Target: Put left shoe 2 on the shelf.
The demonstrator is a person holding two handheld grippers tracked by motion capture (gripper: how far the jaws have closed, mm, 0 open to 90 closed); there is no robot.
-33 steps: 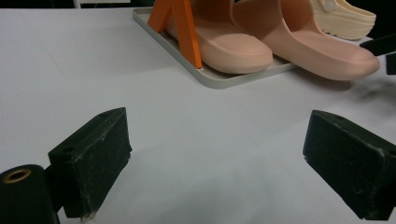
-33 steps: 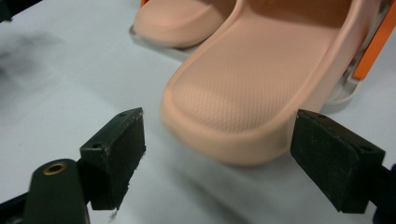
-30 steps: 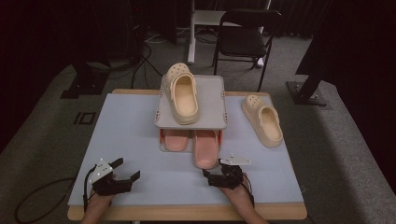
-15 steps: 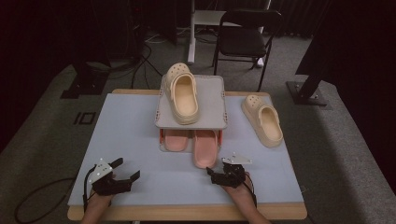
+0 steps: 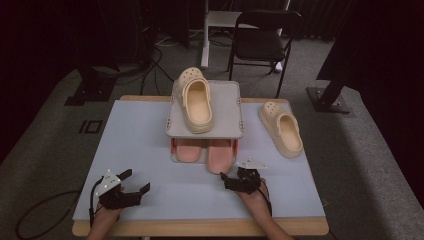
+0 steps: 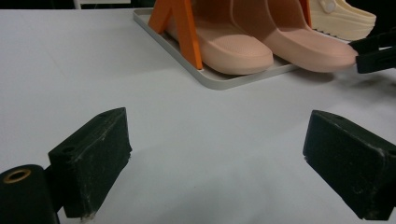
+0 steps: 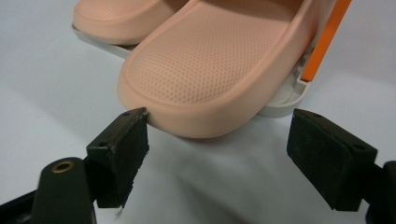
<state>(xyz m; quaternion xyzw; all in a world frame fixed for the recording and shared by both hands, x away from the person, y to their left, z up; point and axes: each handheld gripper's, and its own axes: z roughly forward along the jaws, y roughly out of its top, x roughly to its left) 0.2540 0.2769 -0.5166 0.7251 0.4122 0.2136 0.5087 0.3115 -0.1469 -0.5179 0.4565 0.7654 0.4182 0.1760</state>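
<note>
A grey two-tier rack [image 5: 235, 107] with orange posts stands mid-table. A cream clog [image 5: 195, 100] lies on its top shelf and two pink slippers [image 5: 187, 150] [image 5: 220, 157] on the lower tray. A second cream clog [image 5: 282, 129] rests on the table to the right. My right gripper [image 5: 225, 181] is open at the toe of the right pink slipper [image 7: 210, 65], which juts over the tray's edge between the jaws. One jaw's corner touches the toe and the other stands apart. My left gripper [image 5: 136, 180] [image 6: 217, 126] is open over bare table at the front left.
The pale mat [image 5: 140, 135] covers the table nearly to its wooden front edge. Behind the table are a black chair [image 5: 260, 40], stand bases and cables on grey carpet. The rack's tray rim [image 6: 219, 79] and the right gripper's jaws [image 6: 376, 51] lie ahead of my left gripper.
My right gripper has edged slightly toward the right pink slipper's toe. The left gripper and the shoes have not moved.
</note>
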